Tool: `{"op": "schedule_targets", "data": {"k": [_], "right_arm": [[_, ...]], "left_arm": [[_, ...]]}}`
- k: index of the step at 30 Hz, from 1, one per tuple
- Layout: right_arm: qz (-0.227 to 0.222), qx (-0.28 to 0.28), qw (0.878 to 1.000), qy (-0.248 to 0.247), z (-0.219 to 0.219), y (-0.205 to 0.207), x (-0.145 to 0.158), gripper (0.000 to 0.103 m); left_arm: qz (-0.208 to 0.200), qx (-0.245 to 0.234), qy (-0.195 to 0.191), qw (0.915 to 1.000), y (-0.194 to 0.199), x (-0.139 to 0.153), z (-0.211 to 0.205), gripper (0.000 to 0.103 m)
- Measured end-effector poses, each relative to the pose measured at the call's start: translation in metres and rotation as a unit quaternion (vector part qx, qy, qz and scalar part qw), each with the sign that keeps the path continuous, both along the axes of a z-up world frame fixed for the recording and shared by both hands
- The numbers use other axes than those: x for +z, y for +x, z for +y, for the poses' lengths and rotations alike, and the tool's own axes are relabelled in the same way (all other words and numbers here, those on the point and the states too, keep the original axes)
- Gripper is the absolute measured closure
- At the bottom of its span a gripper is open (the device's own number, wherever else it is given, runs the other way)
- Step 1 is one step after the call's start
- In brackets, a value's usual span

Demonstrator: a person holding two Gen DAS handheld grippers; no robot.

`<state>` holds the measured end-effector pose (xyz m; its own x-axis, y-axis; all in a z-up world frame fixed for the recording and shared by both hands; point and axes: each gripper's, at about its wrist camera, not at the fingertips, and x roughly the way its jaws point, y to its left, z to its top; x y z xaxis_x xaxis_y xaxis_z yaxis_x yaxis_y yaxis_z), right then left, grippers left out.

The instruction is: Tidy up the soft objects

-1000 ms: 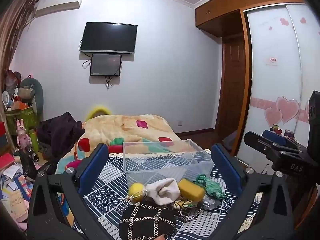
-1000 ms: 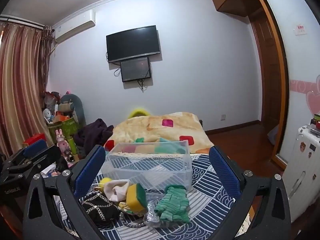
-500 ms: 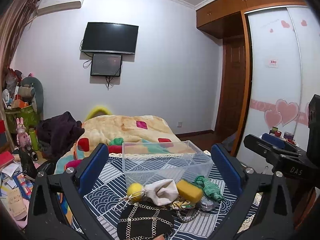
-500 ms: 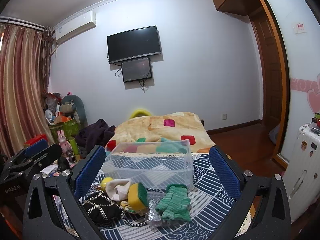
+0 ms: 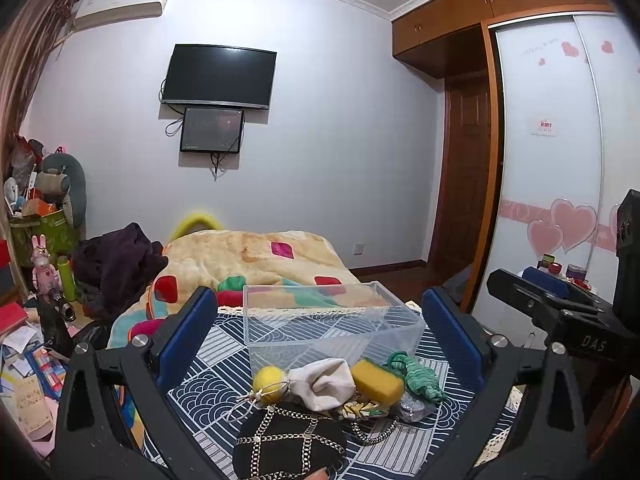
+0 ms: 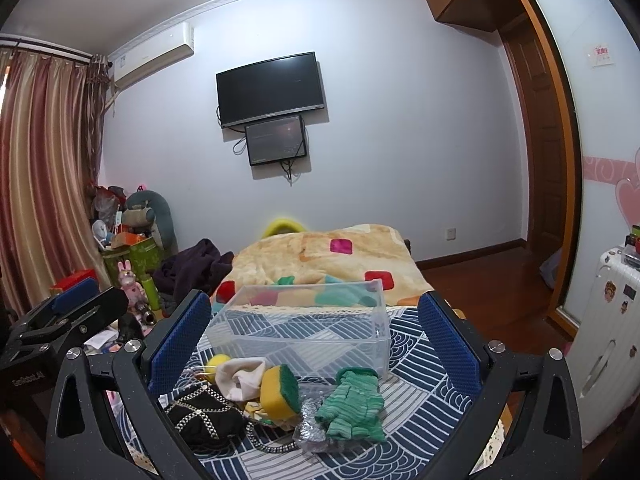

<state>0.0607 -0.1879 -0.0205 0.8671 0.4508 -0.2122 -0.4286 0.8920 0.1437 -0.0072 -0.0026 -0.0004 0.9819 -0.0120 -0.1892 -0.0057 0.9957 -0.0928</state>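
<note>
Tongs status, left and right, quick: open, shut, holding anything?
Left tongs: open wide, empty, above the pile of soft items.
Right tongs: open wide, empty, the clear bin framed between the fingers.

Pale walls carry a television (image 5: 219, 75) and air conditioner (image 6: 154, 56); striped curtains (image 6: 40, 168), wooden door (image 5: 466, 176), a blanket-covered bed (image 6: 324, 256)

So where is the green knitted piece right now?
The green knitted piece lies on the patterned cloth in front of the clear bin, at the right end of the pile, right of the yellow sponge.
</note>
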Motion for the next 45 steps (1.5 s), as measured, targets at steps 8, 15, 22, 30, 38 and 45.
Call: {"op": "schedule_targets", "data": {"k": [8,15,22,30,38,45], "right_arm": [[-0.001,0.001,1.0,0.001,0.001,0.0,0.002,0.0],[-0.002,0.002,1.0,0.002,0.001,-0.001,0.002,0.0],[-0.001,0.003,1.0,0.002,0.001,-0.001,0.002,0.0],[-0.003,0.008,1.0,0.003,0.002,-0.002,0.001,0.0],[-0.003,0.015,1.0,0.003,0.002,-0.001,-0.002,0.0],[0.008,0.029,1.0,-0.006,0.003,0.008,-0.011,0.0]], "left_arm": [[-0.002,-0.002,0.002,1.0,-0.001,0.001,-0.001,0.0],[0.0,-0.001,0.001,1.0,0.0,0.0,-0.003,0.0],[-0.001,-0.004,0.002,1.0,-0.002,0.002,-0.003,0.0],[-0.001,-0.006,0.001,1.0,-0.003,0.002,-0.003,0.0],[0.001,-0.01,0.0,0.9999,-0.001,0.0,-0.003,0.0],[0.041,-0.021,-0.001,0.9989,0.017,-0.016,0.002,0.0]]}}
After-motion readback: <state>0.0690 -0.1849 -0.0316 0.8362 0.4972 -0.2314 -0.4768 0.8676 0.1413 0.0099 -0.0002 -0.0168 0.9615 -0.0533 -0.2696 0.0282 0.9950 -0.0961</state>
